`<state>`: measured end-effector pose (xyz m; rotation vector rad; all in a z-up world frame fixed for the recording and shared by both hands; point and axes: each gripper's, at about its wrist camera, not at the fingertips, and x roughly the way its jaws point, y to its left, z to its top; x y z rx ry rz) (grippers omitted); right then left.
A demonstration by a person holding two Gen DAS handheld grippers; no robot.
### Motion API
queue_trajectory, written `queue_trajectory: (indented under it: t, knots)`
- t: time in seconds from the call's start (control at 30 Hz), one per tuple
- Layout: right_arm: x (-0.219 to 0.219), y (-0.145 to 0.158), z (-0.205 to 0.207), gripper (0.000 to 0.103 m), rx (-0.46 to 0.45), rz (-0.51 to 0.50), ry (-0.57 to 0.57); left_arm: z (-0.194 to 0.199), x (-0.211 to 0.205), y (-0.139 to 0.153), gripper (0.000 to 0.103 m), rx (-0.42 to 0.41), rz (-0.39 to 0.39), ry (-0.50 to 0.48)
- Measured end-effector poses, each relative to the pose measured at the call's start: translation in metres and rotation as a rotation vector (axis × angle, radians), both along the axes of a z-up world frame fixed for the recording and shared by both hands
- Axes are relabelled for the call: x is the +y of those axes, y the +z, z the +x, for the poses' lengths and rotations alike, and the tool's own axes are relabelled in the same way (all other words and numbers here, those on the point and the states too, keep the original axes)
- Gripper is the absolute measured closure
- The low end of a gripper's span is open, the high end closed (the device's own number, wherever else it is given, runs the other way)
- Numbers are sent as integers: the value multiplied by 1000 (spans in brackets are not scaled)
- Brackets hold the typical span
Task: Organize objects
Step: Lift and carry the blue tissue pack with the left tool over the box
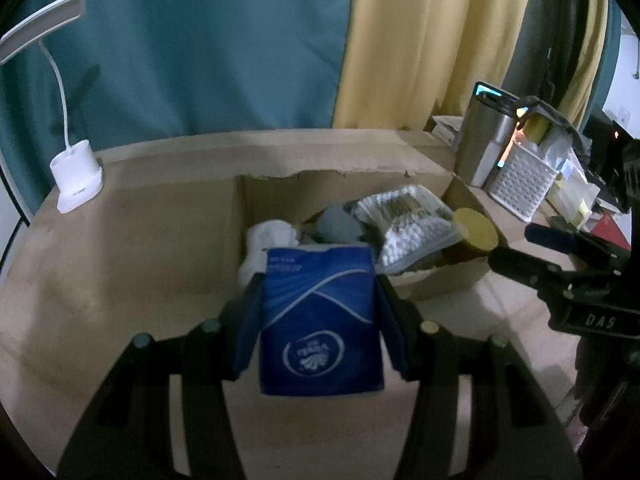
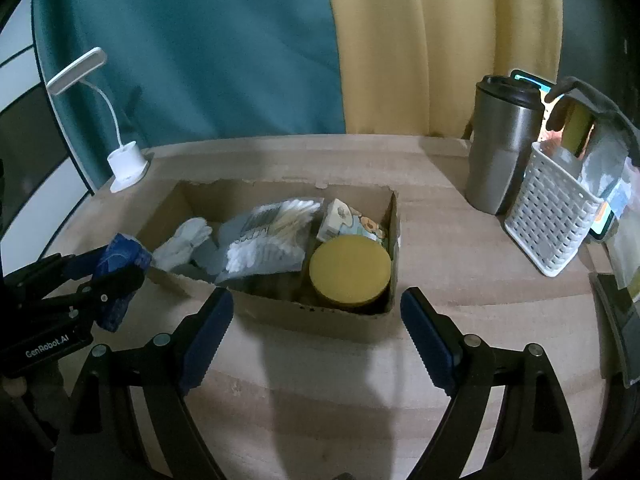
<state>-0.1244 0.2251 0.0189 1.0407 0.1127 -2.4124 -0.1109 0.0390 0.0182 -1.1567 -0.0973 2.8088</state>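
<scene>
My left gripper (image 1: 318, 280) is shut on a blue tissue pack (image 1: 320, 320) and holds it just in front of the open cardboard box (image 1: 264, 200). The pack also shows in the right wrist view (image 2: 120, 264), at the box's left end (image 2: 160, 220). The box holds a white glove (image 2: 184, 240), a bag of cotton swabs (image 2: 272, 236), a yellow-lidded jar (image 2: 350, 270) and a small printed carton (image 2: 348, 220). My right gripper (image 2: 316, 312) is open and empty, in front of the box's near wall. It shows from the side in the left wrist view (image 1: 516, 252).
A white desk lamp (image 2: 124, 164) stands at the back left. A steel tumbler (image 2: 500, 144) and a white perforated basket (image 2: 552, 224) with packets stand at the right. Teal and yellow curtains hang behind the wooden table (image 2: 440, 240).
</scene>
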Motion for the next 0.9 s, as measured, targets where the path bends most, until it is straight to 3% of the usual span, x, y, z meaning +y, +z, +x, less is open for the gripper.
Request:
queue_trajectory:
  t: [0.9]
  knots:
    - [-12, -3, -38, 15, -13, -4, 4, -39, 1, 1, 49, -2, -1, 3]
